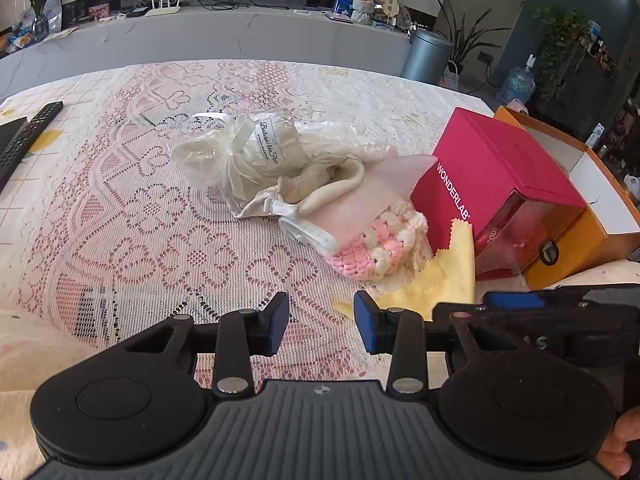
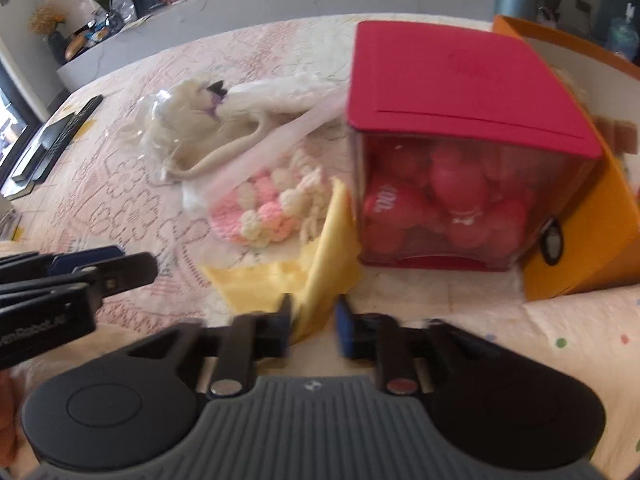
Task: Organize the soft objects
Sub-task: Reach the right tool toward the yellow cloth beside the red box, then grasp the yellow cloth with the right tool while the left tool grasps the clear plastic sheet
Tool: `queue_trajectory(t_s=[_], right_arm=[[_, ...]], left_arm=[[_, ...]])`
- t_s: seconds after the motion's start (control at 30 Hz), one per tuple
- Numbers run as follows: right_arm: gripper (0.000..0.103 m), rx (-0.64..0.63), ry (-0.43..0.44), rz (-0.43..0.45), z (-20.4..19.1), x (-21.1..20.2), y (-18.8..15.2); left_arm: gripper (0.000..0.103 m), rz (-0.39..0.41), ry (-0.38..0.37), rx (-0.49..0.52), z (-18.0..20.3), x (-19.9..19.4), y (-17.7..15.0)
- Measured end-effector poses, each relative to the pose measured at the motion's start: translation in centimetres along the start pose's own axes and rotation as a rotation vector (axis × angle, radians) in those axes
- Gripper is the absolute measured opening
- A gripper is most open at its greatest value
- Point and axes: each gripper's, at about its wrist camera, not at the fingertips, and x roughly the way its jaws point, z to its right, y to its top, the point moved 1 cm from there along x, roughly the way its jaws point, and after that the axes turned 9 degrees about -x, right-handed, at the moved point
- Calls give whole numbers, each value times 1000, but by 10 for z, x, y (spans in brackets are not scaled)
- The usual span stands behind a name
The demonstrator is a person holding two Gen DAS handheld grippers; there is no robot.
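A yellow cloth [image 1: 440, 280] [image 2: 320, 268] lies on the lace tablecloth [image 1: 160, 220], leaning up against a magenta box [image 1: 492, 168] [image 2: 460, 80]. Its near fold stands between the fingers of my right gripper [image 2: 314, 324], whose jaws are apart and do not pinch it. My left gripper [image 1: 322, 320] hovers open and empty just left of the cloth's corner. Behind the cloth lie a pink-and-white knitted piece [image 1: 384, 244] [image 2: 268, 208], a pale pink sheet [image 1: 360, 200], and a clear bag of cream soft items [image 1: 256, 148] [image 2: 188, 120].
The magenta box has a clear front full of red round packs. An open orange box [image 1: 580, 240] [image 2: 592, 248] stands right behind it. A black remote [image 1: 28, 136] [image 2: 68, 128] lies at the far left. Bare lace cloth spreads to the left of the grippers.
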Motion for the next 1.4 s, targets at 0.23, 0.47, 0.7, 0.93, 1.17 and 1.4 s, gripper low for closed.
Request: queue_trajectory(t_s=[0.23,0.47,0.7,0.93,1.17,1.4], right_arm=[[68,-58,-1,-1,-7,15,12],[3,-108,19,-29,-14,21,8],[0,-125,33,37,-16,12,25],[0,-89,39,11,-6,29,28],[1,-70,61,3,-2,38,25],[1,-62,60,1,0,42,25]], left_arm=[[45,-13,10,2,0,3,0],[45,-17,22,38,6,7,2],[46,18,43,166,23,17,23],[46,18,14,316,39,45,31],[47,27,37,384,46,69,31],[15,39,20,351,43,70,31]])
